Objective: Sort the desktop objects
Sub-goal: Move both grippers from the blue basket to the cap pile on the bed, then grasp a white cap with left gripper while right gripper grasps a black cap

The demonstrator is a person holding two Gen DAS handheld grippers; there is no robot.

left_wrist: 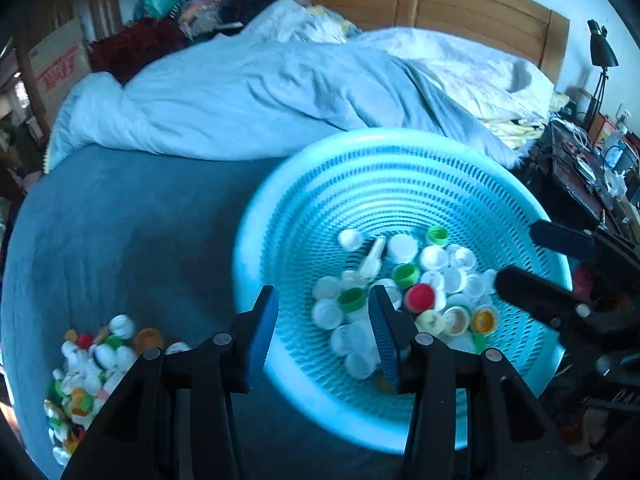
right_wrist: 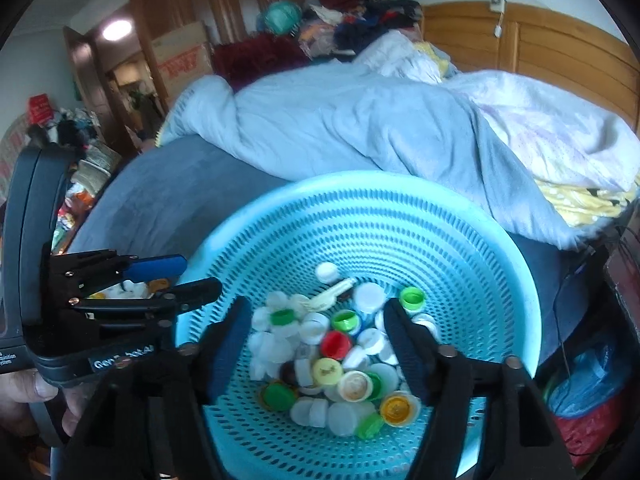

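A light blue perforated basket [left_wrist: 244, 248] [right_wrist: 360, 179] lies on the blue bedsheet and holds several loose bottle caps: white, green, yellow, orange and one red cap [left_wrist: 419, 297] [right_wrist: 335, 344]. A small white plastic piece [left_wrist: 374, 258] [right_wrist: 334, 294] lies among them. More caps sit in a pile [left_wrist: 92, 360] on the sheet to the basket's left. My left gripper [left_wrist: 324, 332] [right_wrist: 200, 274] hovers over the basket's near left side, open and holding nothing. My right gripper [right_wrist: 320, 344] [left_wrist: 518, 255] hangs over the caps with its jaws wide apart, open and holding nothing.
A crumpled pale blue duvet [left_wrist: 260, 96] lies behind the basket, with a wooden headboard [left_wrist: 460, 4] beyond it. A cluttered dark desk with a black lamp [left_wrist: 602, 52] stands at the right. Clothes and a cardboard box [right_wrist: 182, 60] sit at the back left. A hand [right_wrist: 24, 388] holds the left gripper.
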